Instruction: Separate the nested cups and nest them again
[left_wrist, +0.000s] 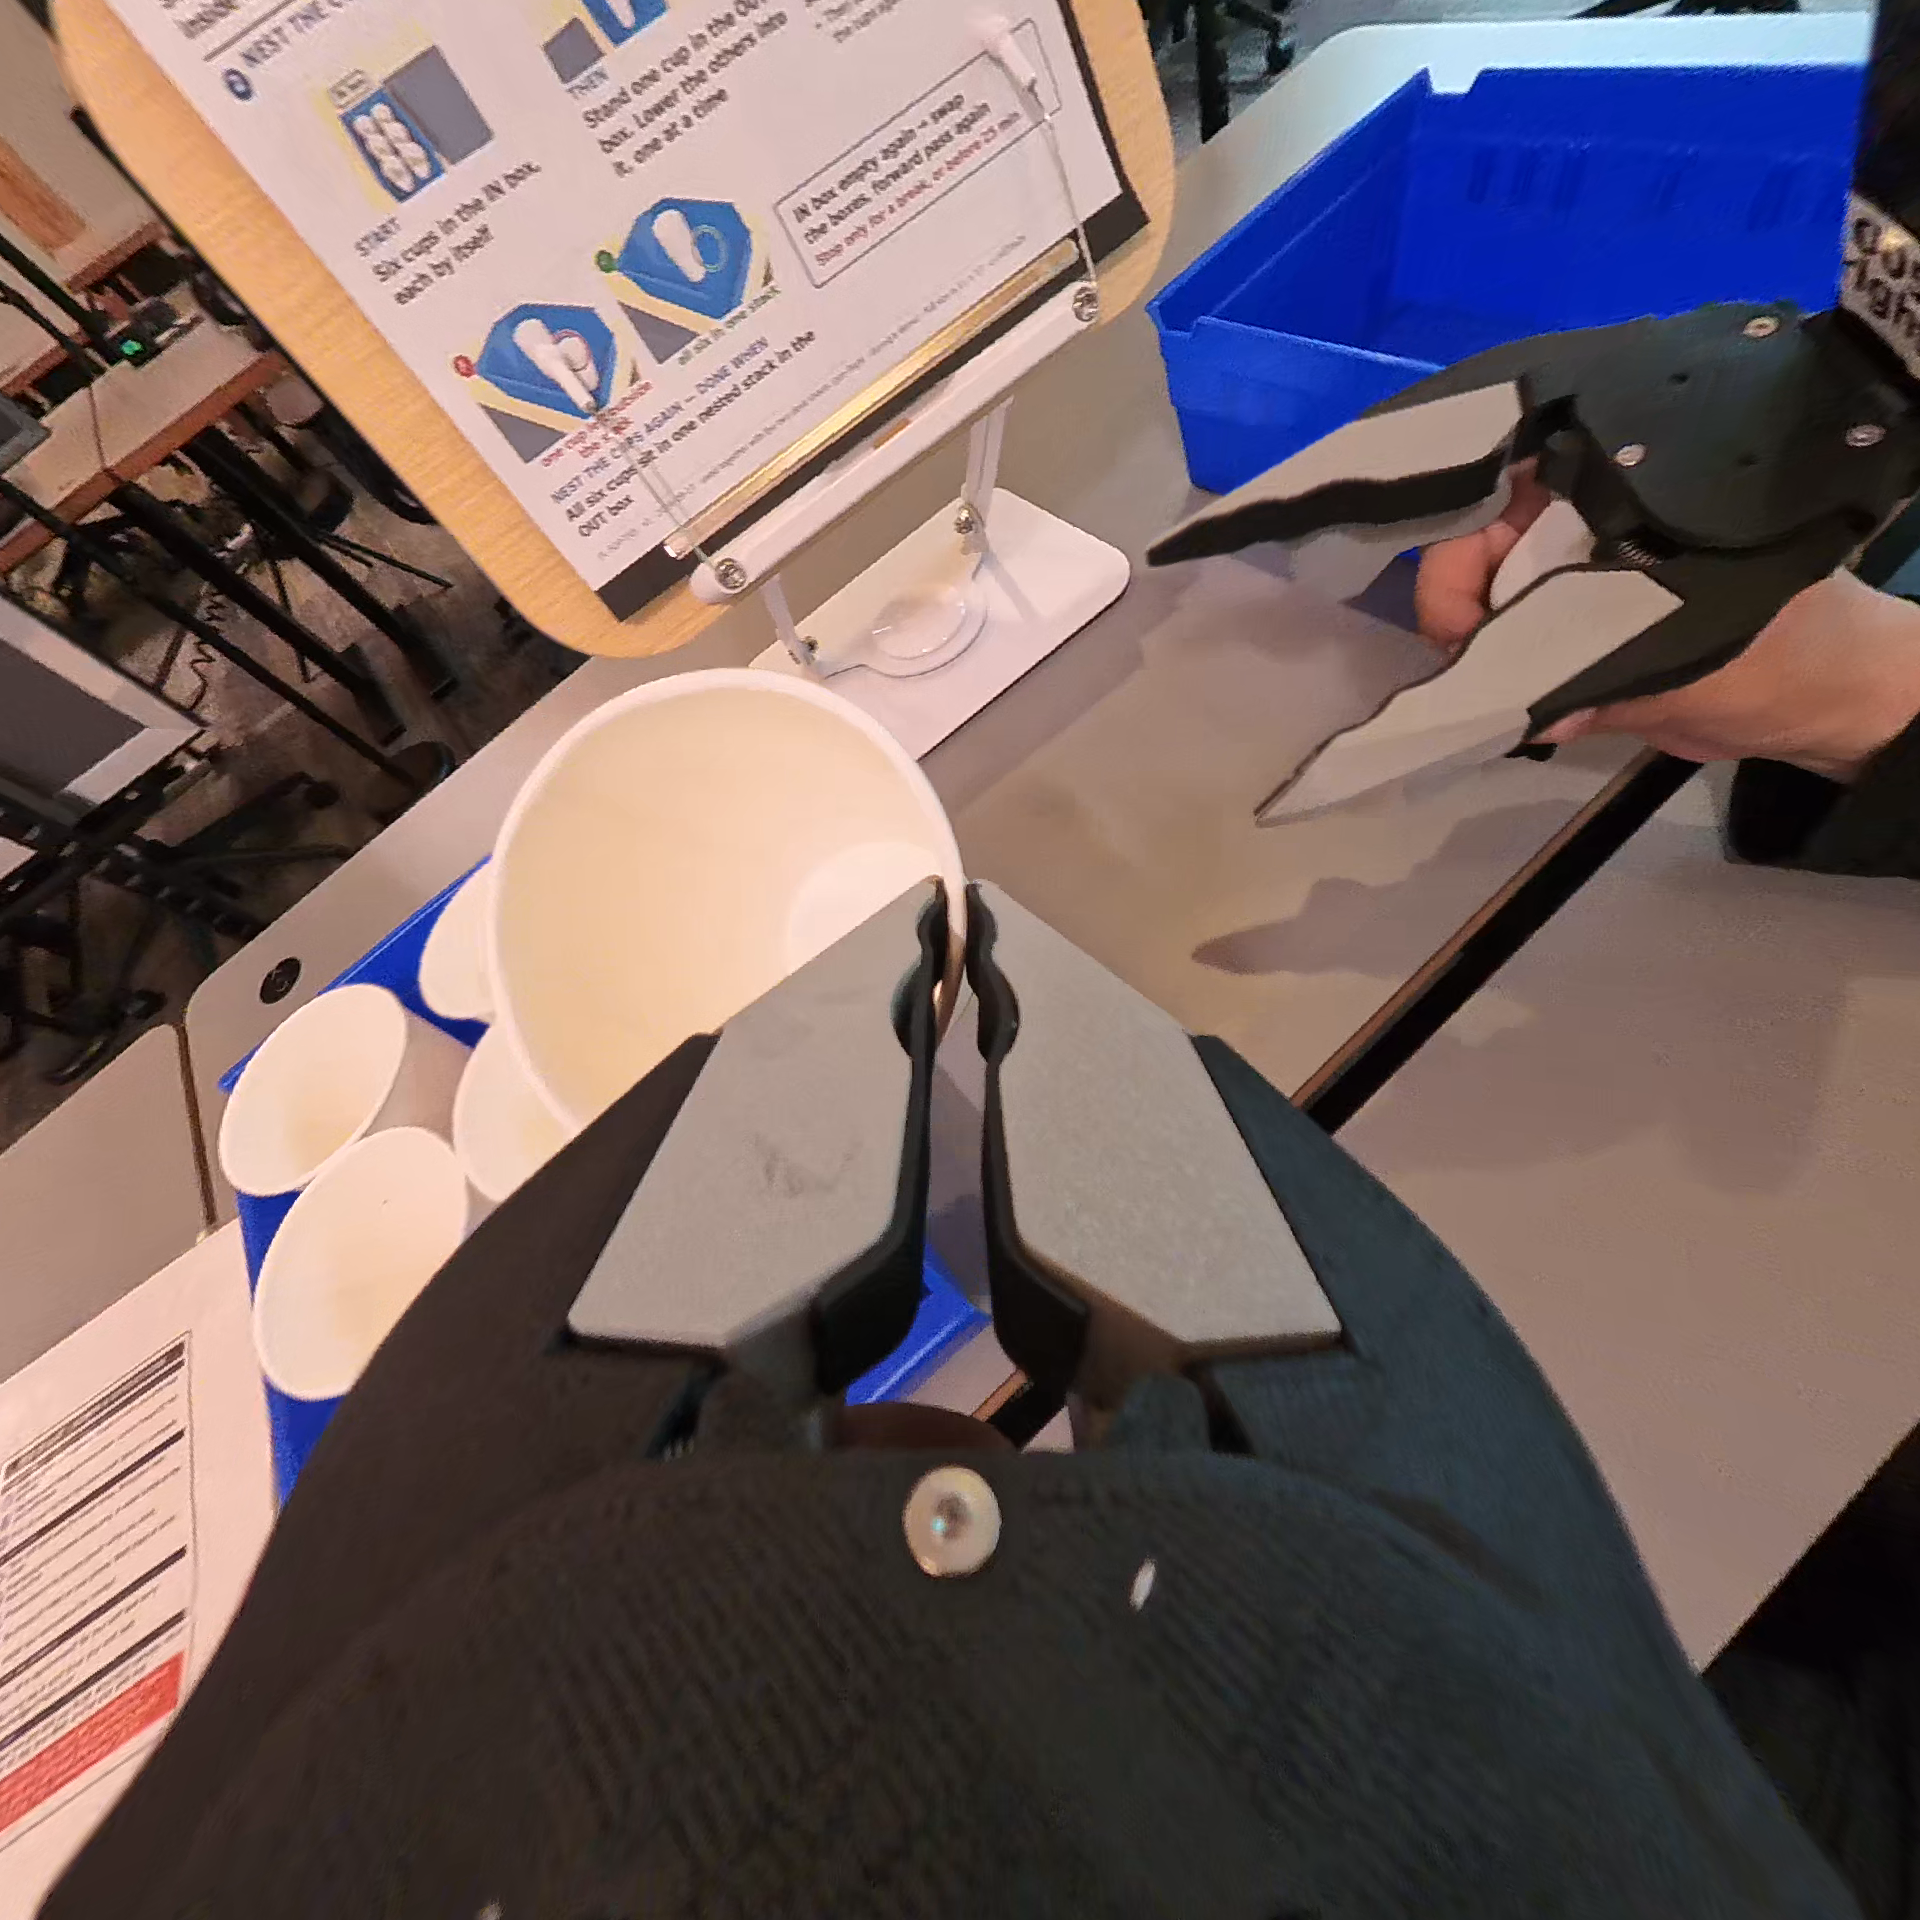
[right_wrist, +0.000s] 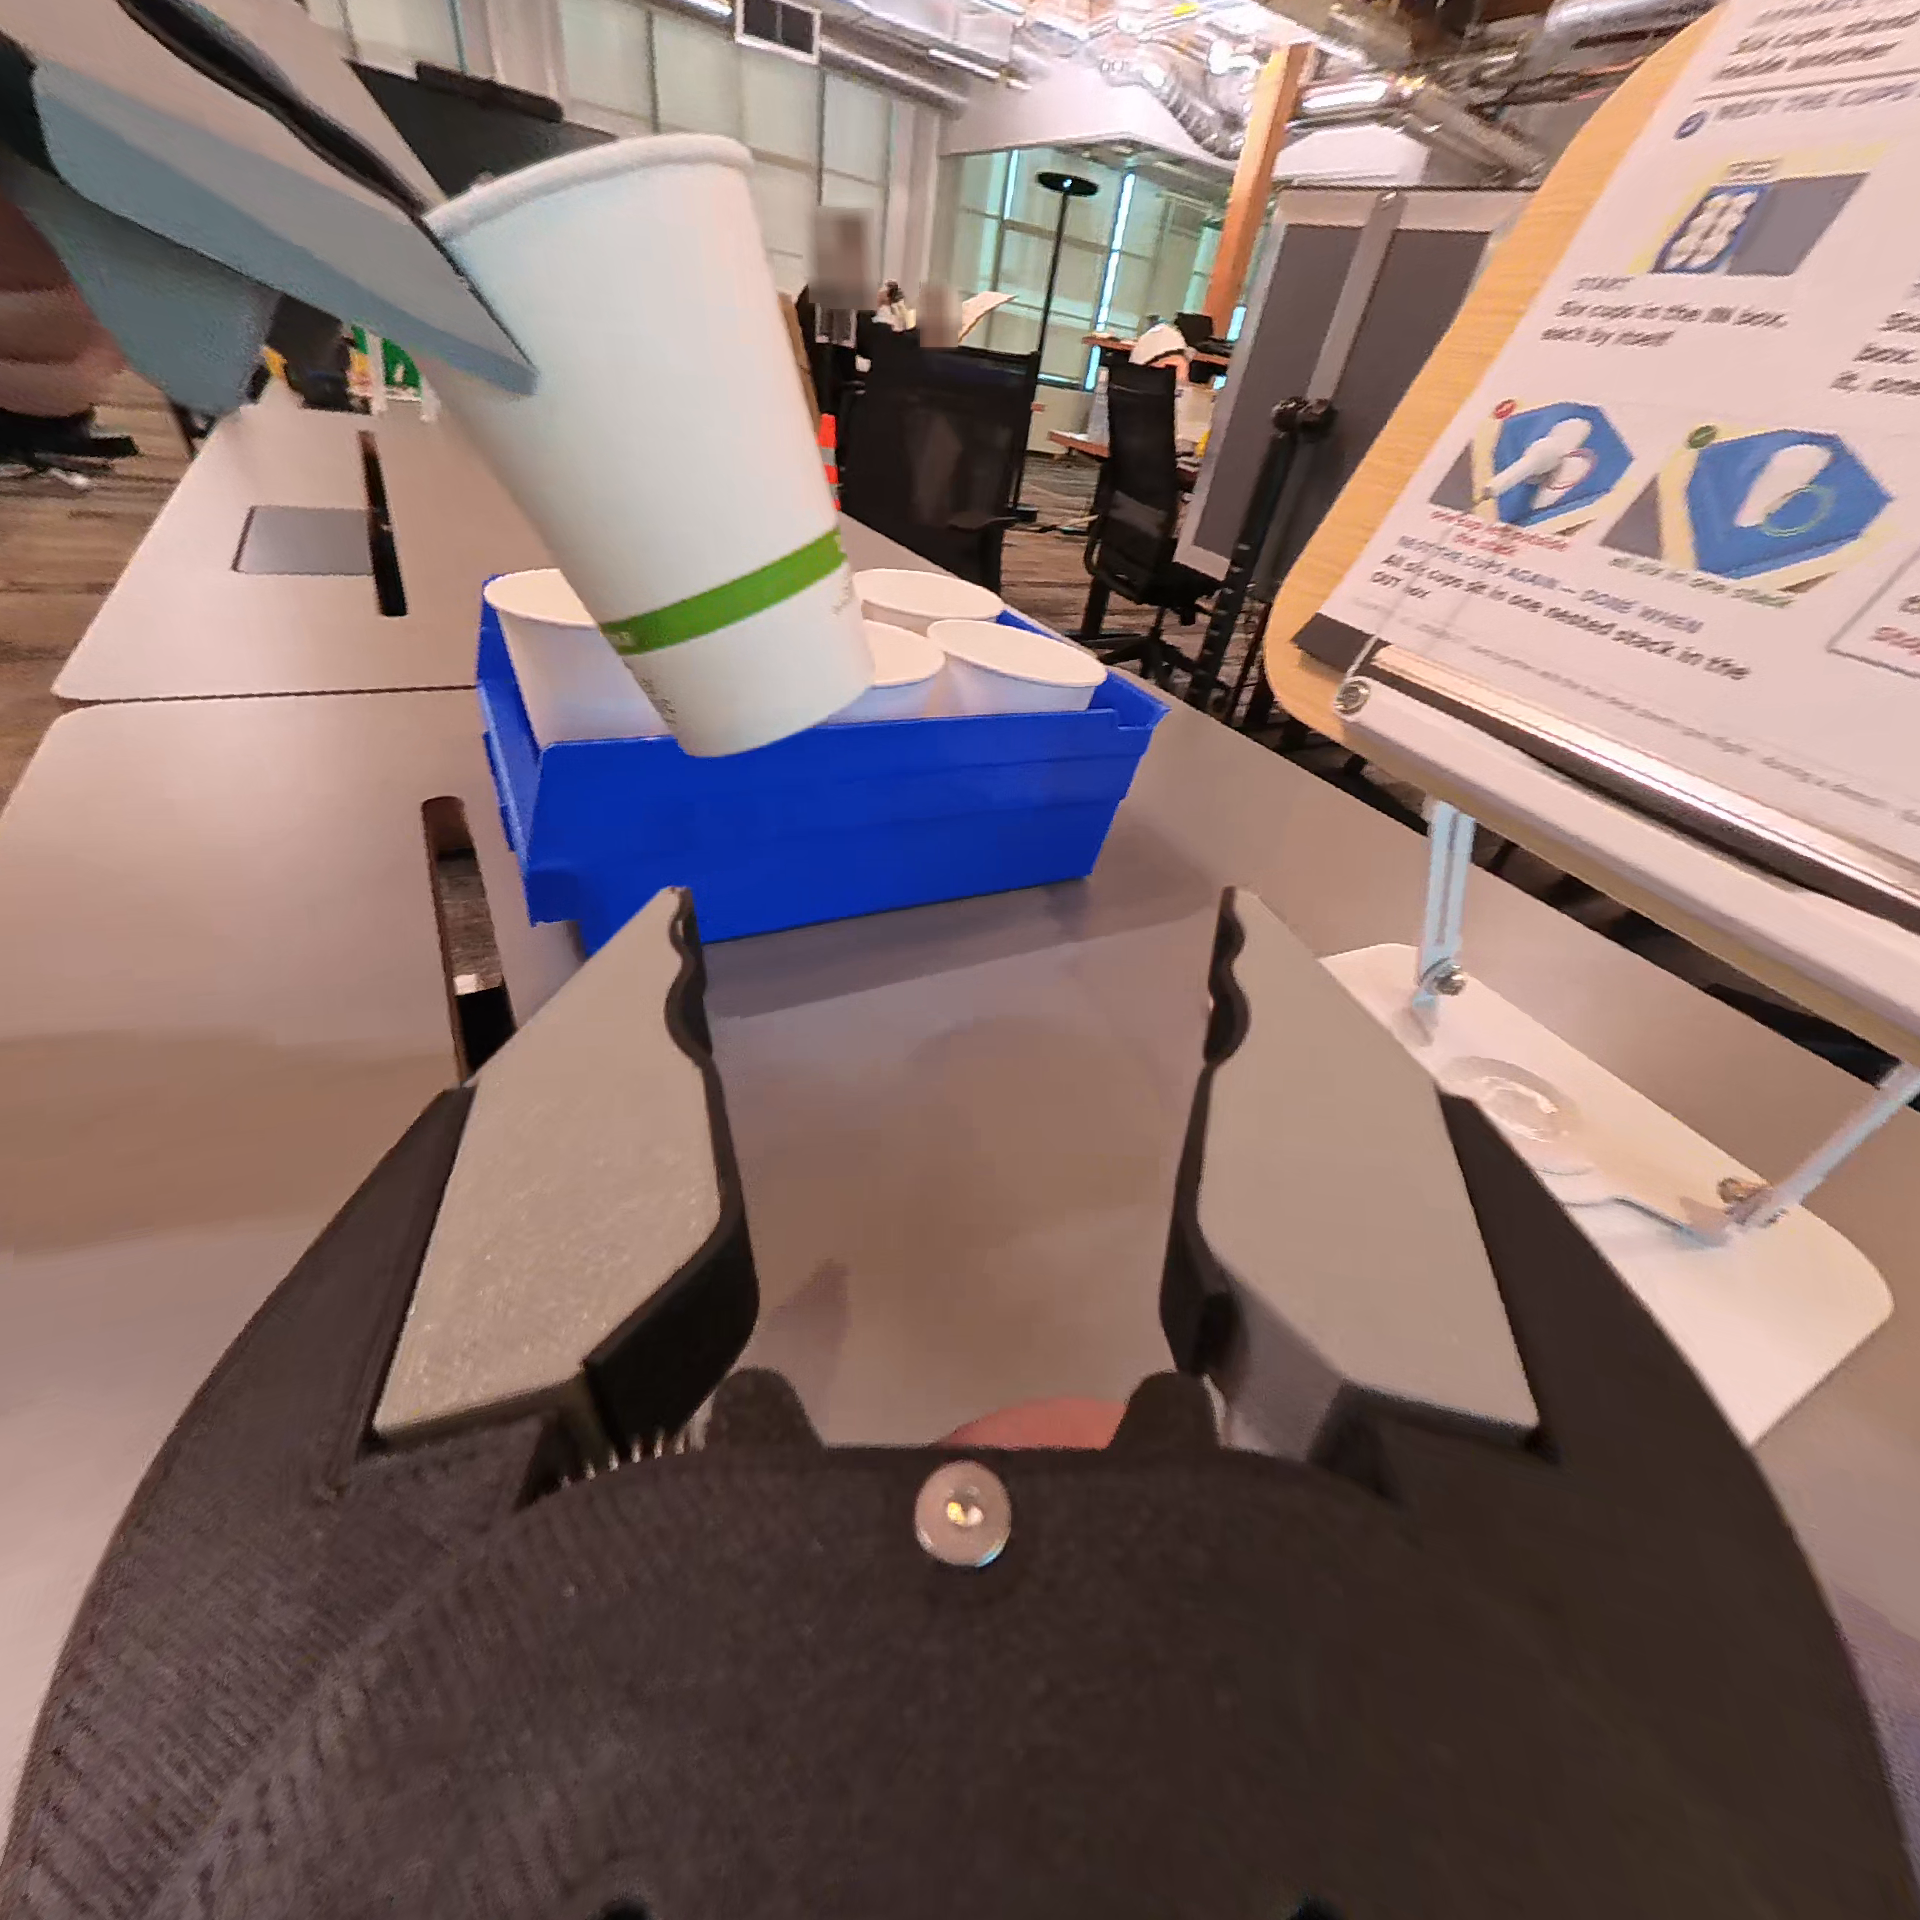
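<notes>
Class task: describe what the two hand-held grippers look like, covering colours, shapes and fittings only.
Both match: the left hand-held gripper and right hand-held gripper have textured black bodies, a silver centre screw, and two grey-faced tapering fingers with wavy black inner edges. A dark sleeve shows behind the right one.

Open grey tabletop between two blue bins; blocked behind by instruction stand, leftward by crowded cups.

Left wrist view looks steeply down, close above the blue bin of cups; right wrist view faces that bin level, from farther off — both share it and the instruction stand beside it.
</notes>
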